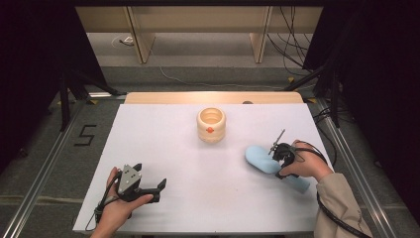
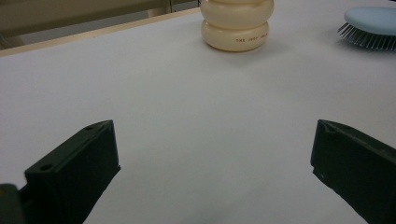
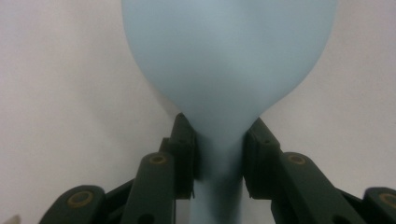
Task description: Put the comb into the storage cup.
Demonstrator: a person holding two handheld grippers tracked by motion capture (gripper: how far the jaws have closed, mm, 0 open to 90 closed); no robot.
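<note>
My right gripper [image 3: 219, 161] pinches the blue hairbrush [image 3: 229, 60] at its neck, near the desk's [image 1: 163, 148] right edge; left gripper [image 1: 143, 186] idles, jaws spread. I judge the narrow, tapering neck may slip or swivel on lifting, head heavy.

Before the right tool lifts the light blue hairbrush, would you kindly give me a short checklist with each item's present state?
1. Right tool closed on the neck of the light blue plastic hairbrush: ok, both pads touch it.
2. Grip centred on the neck: ok.
3. Brush lies bristles down on the white table: ok.
4. Cream ribbed ceramic pot apart from the brush: ok.
5. Left tool open and away from the brush: ok.
6. Grip firm enough to lift: cannot tell.
</note>
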